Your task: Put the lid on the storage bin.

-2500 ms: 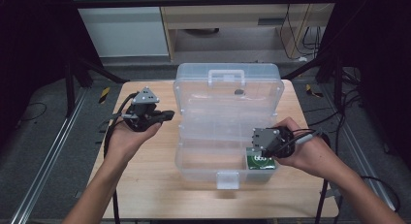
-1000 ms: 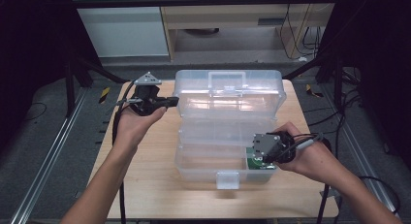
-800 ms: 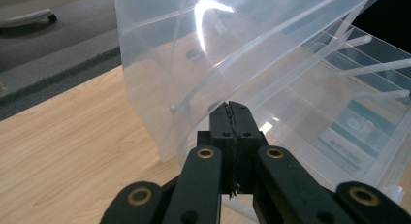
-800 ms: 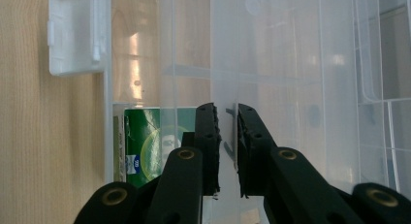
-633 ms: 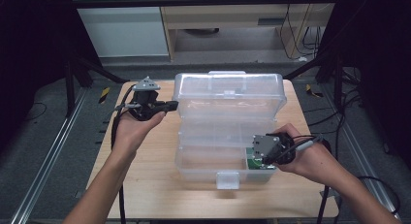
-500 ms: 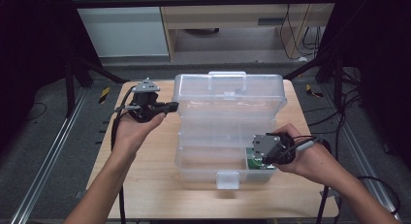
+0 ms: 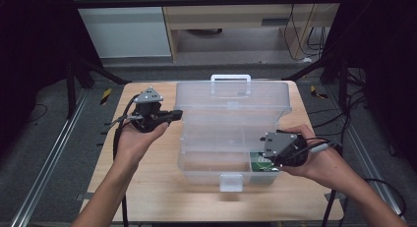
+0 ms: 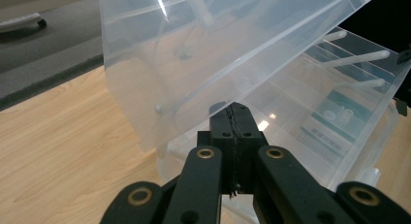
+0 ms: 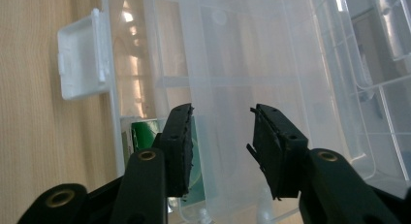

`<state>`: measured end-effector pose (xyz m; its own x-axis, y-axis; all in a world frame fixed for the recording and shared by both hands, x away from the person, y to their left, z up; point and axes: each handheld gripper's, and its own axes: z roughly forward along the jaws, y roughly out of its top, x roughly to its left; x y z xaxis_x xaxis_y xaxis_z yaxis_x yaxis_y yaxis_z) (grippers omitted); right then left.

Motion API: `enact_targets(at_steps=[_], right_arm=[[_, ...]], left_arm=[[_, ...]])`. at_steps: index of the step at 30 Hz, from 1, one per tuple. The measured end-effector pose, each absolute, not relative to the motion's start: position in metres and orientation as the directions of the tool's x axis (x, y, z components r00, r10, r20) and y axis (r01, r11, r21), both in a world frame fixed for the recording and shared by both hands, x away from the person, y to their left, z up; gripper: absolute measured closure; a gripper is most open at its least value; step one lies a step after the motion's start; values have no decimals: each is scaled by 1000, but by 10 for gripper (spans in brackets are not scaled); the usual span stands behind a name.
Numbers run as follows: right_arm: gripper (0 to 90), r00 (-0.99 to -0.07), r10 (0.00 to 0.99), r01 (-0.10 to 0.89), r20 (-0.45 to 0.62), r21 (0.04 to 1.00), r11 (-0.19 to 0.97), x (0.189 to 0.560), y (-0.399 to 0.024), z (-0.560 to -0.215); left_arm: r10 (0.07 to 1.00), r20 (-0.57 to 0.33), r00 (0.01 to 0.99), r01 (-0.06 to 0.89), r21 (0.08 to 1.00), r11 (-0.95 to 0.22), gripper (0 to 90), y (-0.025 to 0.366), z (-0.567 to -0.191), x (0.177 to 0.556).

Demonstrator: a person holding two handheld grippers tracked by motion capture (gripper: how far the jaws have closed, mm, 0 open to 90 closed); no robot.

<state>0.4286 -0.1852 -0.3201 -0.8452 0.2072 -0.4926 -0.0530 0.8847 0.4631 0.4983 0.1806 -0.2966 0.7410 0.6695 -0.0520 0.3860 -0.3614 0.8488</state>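
Observation:
A clear plastic box stands on the wooden table, and its lid is swung up and tilted over it. My left gripper is shut, its tips set against the lid's left edge with nothing seen between the jaws. My right gripper hovers at the box's front right corner. Its jaws have just been opening and stand apart with nothing pressed between them. A green packet lies in the box below them.
The box's white latch hangs at its front wall, and the lid's handle points to the far side. Bare table lies left and in front of the box. Cables trail from both grippers.
The lid has swung up from lying flat behind the box to standing tilted over it. My left gripper rose a little with it. My right hand has stayed put.

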Motion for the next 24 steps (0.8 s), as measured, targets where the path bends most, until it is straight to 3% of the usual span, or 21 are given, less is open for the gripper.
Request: enact_targets(at_steps=[10, 24], right_arm=[[499, -825, 287, -13, -486, 524, 852, 421, -196, -317], [493, -795, 389, 62, -466, 574, 816, 417, -216, -323]], left_arm=[[660, -65, 748, 394, 844, -364, 899, 184, -304, 490], [651, -67, 756, 395, 839, -373, 899, 186, -315, 477]])
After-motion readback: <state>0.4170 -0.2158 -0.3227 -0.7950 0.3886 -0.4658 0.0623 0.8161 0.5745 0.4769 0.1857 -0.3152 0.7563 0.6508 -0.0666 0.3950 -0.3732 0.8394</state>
